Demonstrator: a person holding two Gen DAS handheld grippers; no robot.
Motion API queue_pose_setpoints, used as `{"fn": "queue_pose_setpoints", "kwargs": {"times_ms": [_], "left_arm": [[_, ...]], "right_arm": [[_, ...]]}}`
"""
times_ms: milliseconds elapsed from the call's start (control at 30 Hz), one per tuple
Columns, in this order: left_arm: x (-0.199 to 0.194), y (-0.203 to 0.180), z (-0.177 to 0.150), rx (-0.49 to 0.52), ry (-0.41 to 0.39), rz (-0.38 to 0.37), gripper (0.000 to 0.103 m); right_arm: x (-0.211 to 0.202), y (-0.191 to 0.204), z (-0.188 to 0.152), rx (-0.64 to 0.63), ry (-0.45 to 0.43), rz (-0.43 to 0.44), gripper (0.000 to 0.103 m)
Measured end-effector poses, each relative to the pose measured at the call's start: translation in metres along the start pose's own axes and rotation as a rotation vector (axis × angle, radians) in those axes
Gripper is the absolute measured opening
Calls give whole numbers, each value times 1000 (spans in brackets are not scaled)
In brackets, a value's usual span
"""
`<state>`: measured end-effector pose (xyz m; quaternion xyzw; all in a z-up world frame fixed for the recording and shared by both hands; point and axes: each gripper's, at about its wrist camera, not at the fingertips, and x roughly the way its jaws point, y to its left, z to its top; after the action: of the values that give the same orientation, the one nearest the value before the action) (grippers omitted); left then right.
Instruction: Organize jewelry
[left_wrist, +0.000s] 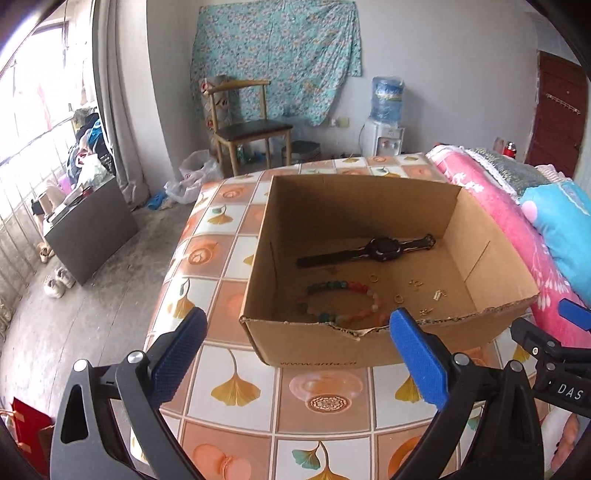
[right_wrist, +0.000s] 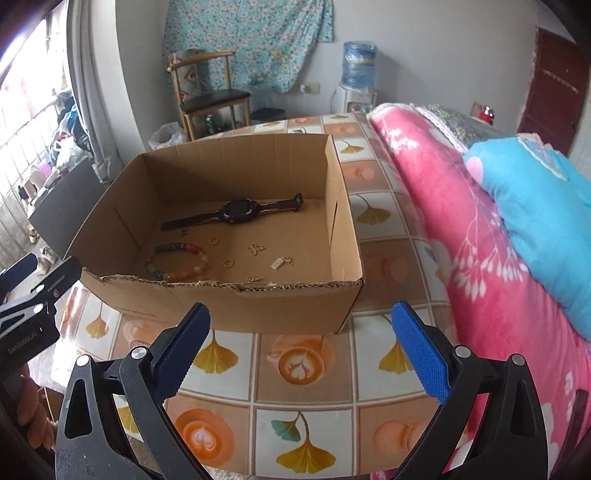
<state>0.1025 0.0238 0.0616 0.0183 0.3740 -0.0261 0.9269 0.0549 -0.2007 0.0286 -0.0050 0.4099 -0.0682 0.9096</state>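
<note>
An open cardboard box (left_wrist: 491, 258) (right_wrist: 343, 221) sits on the tiled tablecloth. Inside lie a black watch (left_wrist: 384, 249) (right_wrist: 238, 211), a multicoloured bead bracelet (left_wrist: 341, 301) (right_wrist: 181, 260), gold rings (left_wrist: 373, 277) (right_wrist: 214, 240) and several small gold pieces (left_wrist: 437, 294) (right_wrist: 279, 263). My left gripper (left_wrist: 295, 328) hovers open before the box's near wall, nothing between its blue pads. My right gripper (right_wrist: 301, 321) stands open just short of the box's near right corner, holding nothing. Each gripper shows at the other view's edge.
A pink floral quilt (right_wrist: 480, 236) and a blue pillow (right_wrist: 535, 206) crowd the table's right side. Beyond the table are a wooden chair (left_wrist: 247, 125), a water dispenser (left_wrist: 384, 118) and a dark cabinet (left_wrist: 92, 229). The table (left_wrist: 207, 251) drops off to the left.
</note>
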Motion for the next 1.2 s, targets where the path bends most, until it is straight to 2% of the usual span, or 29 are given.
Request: {"fn": "queue_pose_setpoints", "kwargs": {"times_ms": [267, 1200], "left_arm": [[14, 2, -1, -30, 72, 9, 97], [14, 0, 1, -53, 91, 3, 97]], "right_arm": [[4, 6, 5, -4, 19, 9, 95], [8, 5, 5, 21, 33, 20, 95]]}}
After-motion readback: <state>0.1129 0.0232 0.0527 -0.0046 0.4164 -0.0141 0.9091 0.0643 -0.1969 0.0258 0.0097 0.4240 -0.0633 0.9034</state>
